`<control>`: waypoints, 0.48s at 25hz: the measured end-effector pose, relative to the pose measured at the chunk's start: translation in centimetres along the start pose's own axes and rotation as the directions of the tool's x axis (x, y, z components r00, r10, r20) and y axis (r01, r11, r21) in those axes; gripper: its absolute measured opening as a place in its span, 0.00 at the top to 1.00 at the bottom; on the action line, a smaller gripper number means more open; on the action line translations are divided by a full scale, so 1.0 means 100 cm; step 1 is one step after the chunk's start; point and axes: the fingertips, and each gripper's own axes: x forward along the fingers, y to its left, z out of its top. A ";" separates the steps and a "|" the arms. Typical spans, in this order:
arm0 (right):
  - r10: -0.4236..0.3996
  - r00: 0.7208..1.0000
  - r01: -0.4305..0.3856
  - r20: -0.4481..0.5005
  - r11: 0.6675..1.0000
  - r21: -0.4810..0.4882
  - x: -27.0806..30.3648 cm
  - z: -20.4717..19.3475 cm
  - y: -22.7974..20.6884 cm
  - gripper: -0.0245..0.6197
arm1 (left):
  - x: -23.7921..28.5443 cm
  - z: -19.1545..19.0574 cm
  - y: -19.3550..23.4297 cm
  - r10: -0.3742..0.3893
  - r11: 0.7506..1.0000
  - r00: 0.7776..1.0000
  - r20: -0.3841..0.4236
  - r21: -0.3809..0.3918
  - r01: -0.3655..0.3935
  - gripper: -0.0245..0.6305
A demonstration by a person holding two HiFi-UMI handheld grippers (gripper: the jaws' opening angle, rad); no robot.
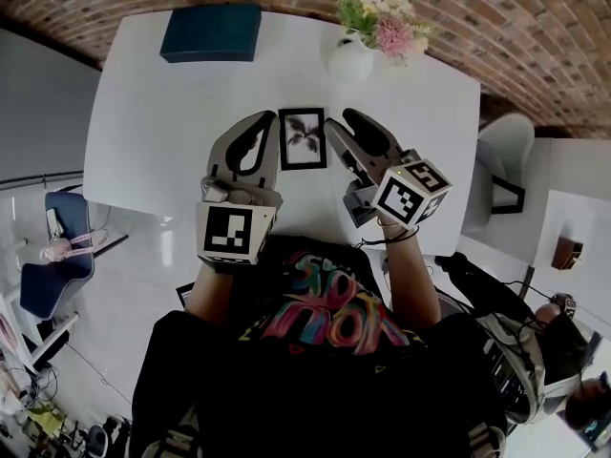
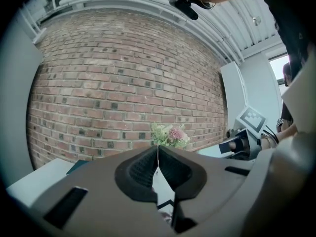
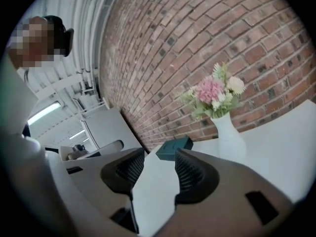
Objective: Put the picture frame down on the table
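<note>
The picture frame (image 1: 303, 138) lies flat on the white table (image 1: 153, 132), at the centre of the head view, between the two grippers and touched by neither. It is a slim black upright rectangle with a white mount and a dark leafy sprig printed in the middle.

Only the head view shows the whole frame, along with the left gripper (image 1: 265, 120) and the right gripper (image 1: 346, 122) flanking it. The left gripper view shows its fingers (image 2: 140, 169) pressed together at the tips with nothing between them. The right gripper view shows its fingers (image 3: 126, 172) standing apart, only bare table in the gap. That view also looks past them to a teal box (image 3: 174, 148) and a white vase (image 3: 229, 137) of flowers by the brick wall (image 3: 197, 43)
</note>
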 end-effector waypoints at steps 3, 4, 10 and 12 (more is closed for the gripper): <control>0.011 0.999 -0.006 0.045 0.995 -0.102 -0.013 0.023 0.025 0.69 | -0.004 0.015 -0.005 -0.001 1.000 0.999 0.040 -0.007 0.001 0.92; 0.012 0.998 -0.003 0.059 0.989 -0.146 -0.016 0.030 0.032 0.70 | -0.006 0.019 -0.007 -0.003 1.000 0.999 0.048 -0.004 0.003 0.92; 0.000 0.991 0.053 0.137 0.923 -0.382 -0.038 0.055 0.066 0.80 | -0.013 0.036 -0.021 -0.020 1.000 0.996 0.091 0.022 0.019 0.92; -0.012 0.988 0.079 0.156 0.897 -0.434 -0.044 0.057 0.072 0.85 | -0.015 0.041 -0.025 -0.028 0.999 0.995 0.100 0.028 0.025 0.92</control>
